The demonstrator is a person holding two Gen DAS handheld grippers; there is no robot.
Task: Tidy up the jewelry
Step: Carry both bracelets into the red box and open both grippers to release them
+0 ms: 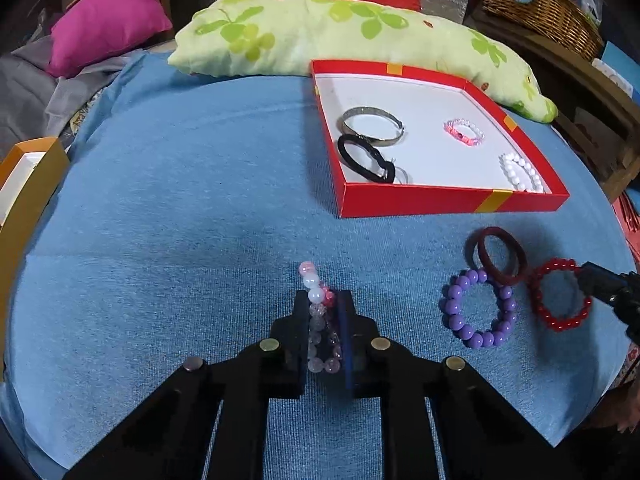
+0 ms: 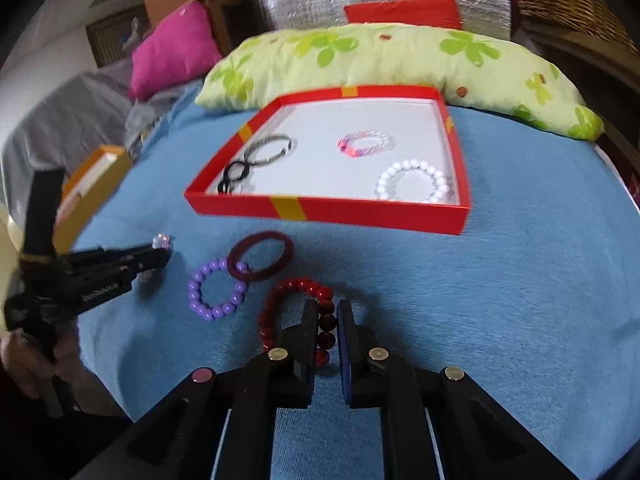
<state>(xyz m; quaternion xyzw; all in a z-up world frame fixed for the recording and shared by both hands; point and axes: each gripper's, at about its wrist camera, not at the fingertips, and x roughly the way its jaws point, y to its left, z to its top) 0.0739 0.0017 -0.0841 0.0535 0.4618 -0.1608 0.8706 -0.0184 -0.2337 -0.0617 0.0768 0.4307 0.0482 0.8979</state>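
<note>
My left gripper (image 1: pixel 323 300) is shut on a pale pink and white bead bracelet (image 1: pixel 316 292), held above the blue cloth; it also shows in the right wrist view (image 2: pixel 160 250). My right gripper (image 2: pixel 328 308) is shut on a red bead bracelet (image 2: pixel 296 292), also seen in the left wrist view (image 1: pixel 560 296). A purple bead bracelet (image 2: pixel 216 290) and a maroon bangle (image 2: pixel 260 256) lie beside it. The red box (image 1: pixel 440 200) holds a silver bangle (image 1: pixel 370 126), a black band (image 1: pixel 364 158), a pink bead bracelet (image 1: pixel 464 132) and a white bead bracelet (image 1: pixel 520 172).
A green leaf-print pillow (image 1: pixel 340 36) lies behind the red box. A magenta cushion (image 1: pixel 108 20) is at the far left, an orange box (image 1: pixel 24 184) at the left edge, a wicker basket (image 1: pixel 540 12) at the far right.
</note>
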